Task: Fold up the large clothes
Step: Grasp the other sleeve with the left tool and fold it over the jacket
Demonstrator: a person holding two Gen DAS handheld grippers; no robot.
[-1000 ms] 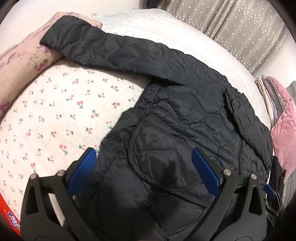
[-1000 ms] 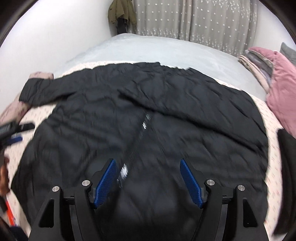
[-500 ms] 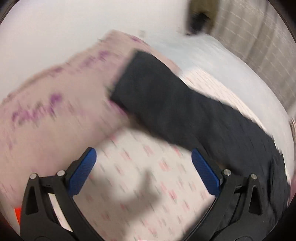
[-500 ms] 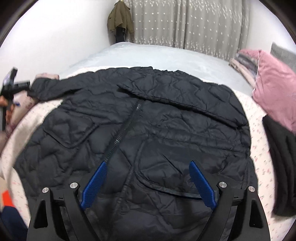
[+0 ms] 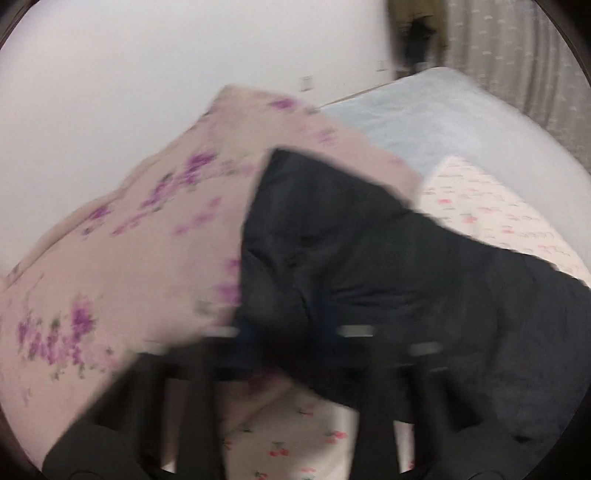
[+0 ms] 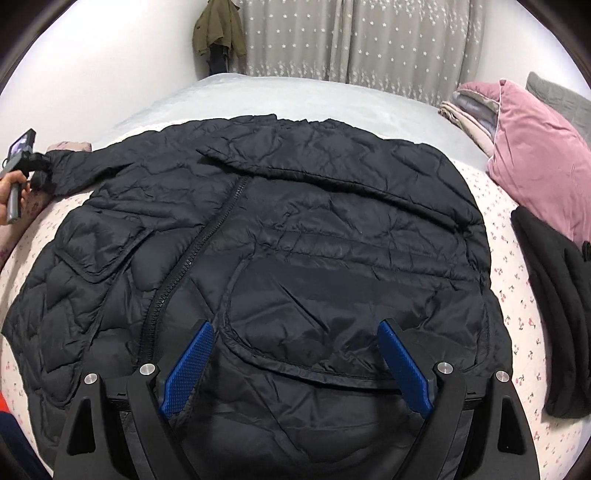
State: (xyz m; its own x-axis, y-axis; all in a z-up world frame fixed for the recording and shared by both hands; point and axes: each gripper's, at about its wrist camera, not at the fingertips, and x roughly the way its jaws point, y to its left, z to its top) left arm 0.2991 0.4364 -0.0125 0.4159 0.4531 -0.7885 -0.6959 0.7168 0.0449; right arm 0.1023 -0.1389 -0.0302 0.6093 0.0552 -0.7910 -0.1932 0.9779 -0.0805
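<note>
A black quilted jacket (image 6: 295,221) lies spread front-up on the bed, zip closed. Its left sleeve (image 5: 332,240) reaches out onto a floral pillow (image 5: 129,258). My left gripper (image 5: 291,339) is at the sleeve's end, its jaws closing with the bunched cuff between them; this view is blurred. In the right wrist view the same gripper (image 6: 33,162) pinches the cuff at the far left, with a person's hand (image 6: 7,195) on its handle. My right gripper (image 6: 295,365) hangs open over the jacket's lower front pocket, with nothing between its blue pads (image 6: 188,369).
The cherry-print sheet (image 6: 517,280) covers the bed, with a pale blue blanket (image 6: 295,99) beyond. A pink cushion (image 6: 535,147) and a folded black garment (image 6: 554,314) lie at the right. Behind are curtains (image 6: 369,37), a hanging olive coat (image 6: 219,33) and a wall.
The left gripper swung left from the jacket's body to the sleeve end on the floral pillow, and its jaws came together on the cuff. The right gripper widened and shifted a little over the jacket.
</note>
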